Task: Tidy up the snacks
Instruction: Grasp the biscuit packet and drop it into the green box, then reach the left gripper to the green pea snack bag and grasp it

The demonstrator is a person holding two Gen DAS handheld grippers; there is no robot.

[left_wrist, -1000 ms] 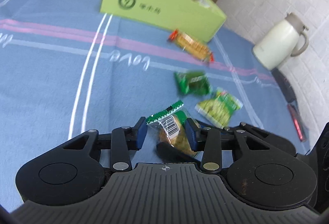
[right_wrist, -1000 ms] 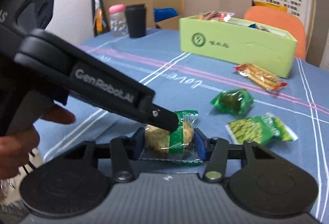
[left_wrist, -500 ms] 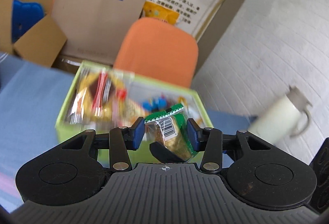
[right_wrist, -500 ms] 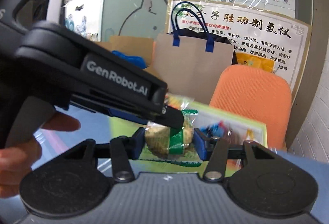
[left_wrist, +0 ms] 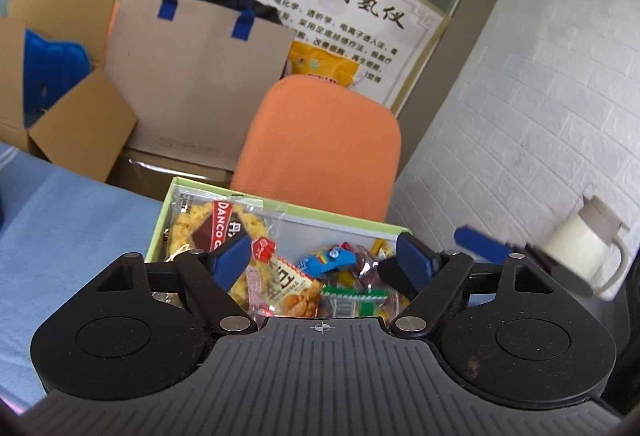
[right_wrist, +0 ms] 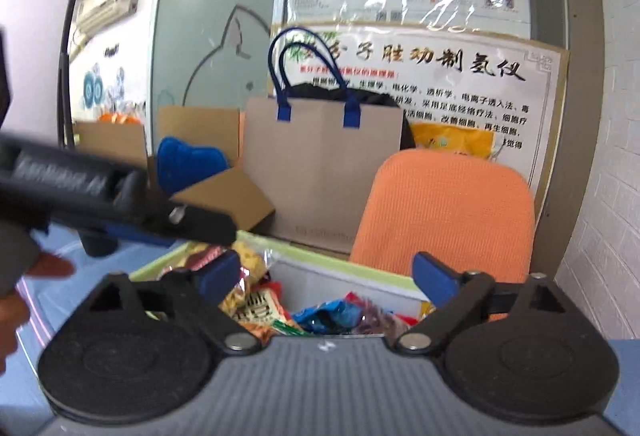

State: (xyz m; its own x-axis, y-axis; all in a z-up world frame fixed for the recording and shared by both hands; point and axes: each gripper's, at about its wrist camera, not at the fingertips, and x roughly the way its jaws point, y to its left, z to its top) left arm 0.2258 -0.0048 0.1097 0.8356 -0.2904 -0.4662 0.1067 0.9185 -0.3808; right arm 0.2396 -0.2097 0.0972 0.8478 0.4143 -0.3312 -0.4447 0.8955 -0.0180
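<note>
Both wrist views close above the green snack box [left_wrist: 160, 220] [right_wrist: 320, 256], facing the shared orange chair [left_wrist: 320, 144] [right_wrist: 444, 208] behind.

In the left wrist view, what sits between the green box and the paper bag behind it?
The orange chair back fills part of that stretch, rising just behind the green box and overlapping the paper bag at its lower right. The left wrist view shows it.

An orange chair back [left_wrist: 320, 140] stands behind the table with a blue cloth [left_wrist: 68, 220]. Left of the chair is a brown paper bag with blue handles [left_wrist: 200, 76], beside an open cardboard box [left_wrist: 76, 124]. A white kettle [left_wrist: 584, 240] stands near the white brick wall [left_wrist: 560, 96].
</note>
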